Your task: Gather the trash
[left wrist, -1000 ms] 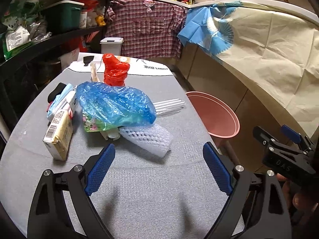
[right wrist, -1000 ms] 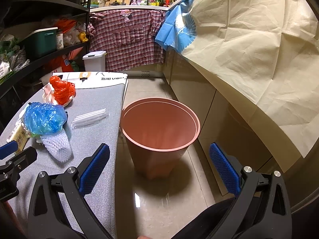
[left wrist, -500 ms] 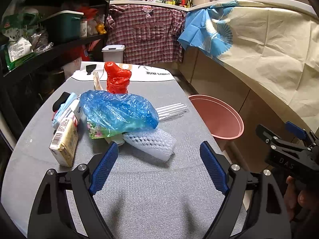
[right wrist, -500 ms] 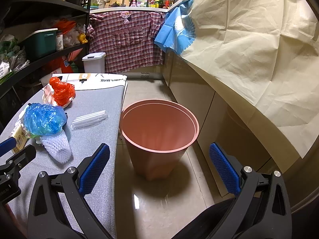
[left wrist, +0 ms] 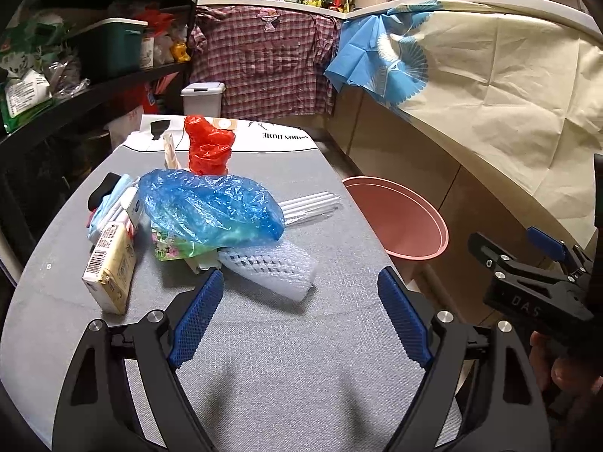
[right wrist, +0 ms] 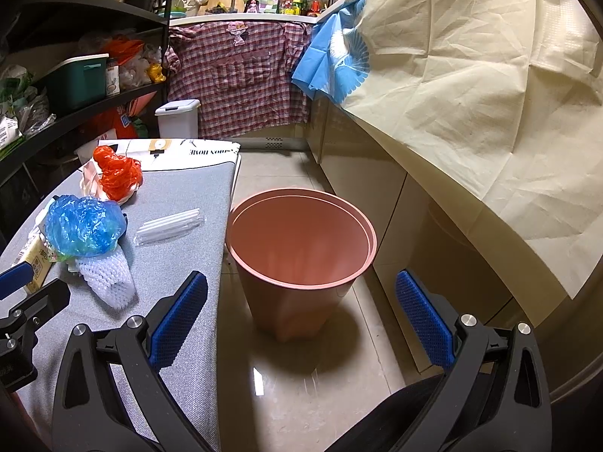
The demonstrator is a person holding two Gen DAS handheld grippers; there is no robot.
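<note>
Table: your grey fabric-covered table (left wrist: pixel 286 346) carries all the trash; its near edge is cut off behind your left gripper's arms.
Bin: round pink plastic bin (right wrist: pixel 301 248) stands on the tiled floor just beside the table's right edge, open and empty as far as you can see. In the left wrist view the table edge hides its lower part.
Blue bag: crumpled blue plastic bag (left wrist: pixel 211 207) tops the pile and covers most of a green floral wrapper (left wrist: pixel 169 250); what else is under it you can't tell.
Foam net: white foam mesh sleeve (left wrist: pixel 271 267) sticks out from under the blue bag toward you. Nearest item to your left jaws, just ahead of the left pad, not between the pads.
Carton: pale yellow barcoded carton (left wrist: pixel 109 267) lies left of the pile, outside the left jaw line; print too small to read.
Red bag: knotted red plastic bag (left wrist: pixel 209 147) sits behind the pile, far side hidden.
Straws: bundle of clear plastic straws (left wrist: pixel 312 205) lies right of the blue bag, partly hidden by it.
Left gripper (left wrist: pixel 299 316): jaws wide, nothing between them, over bare table.
Right gripper (right wrist: pixel 301 320): jaws wide, empty, aimed at the bin and floor, well apart from the pile. In the left wrist view only its tips show at the frame edge.
</note>
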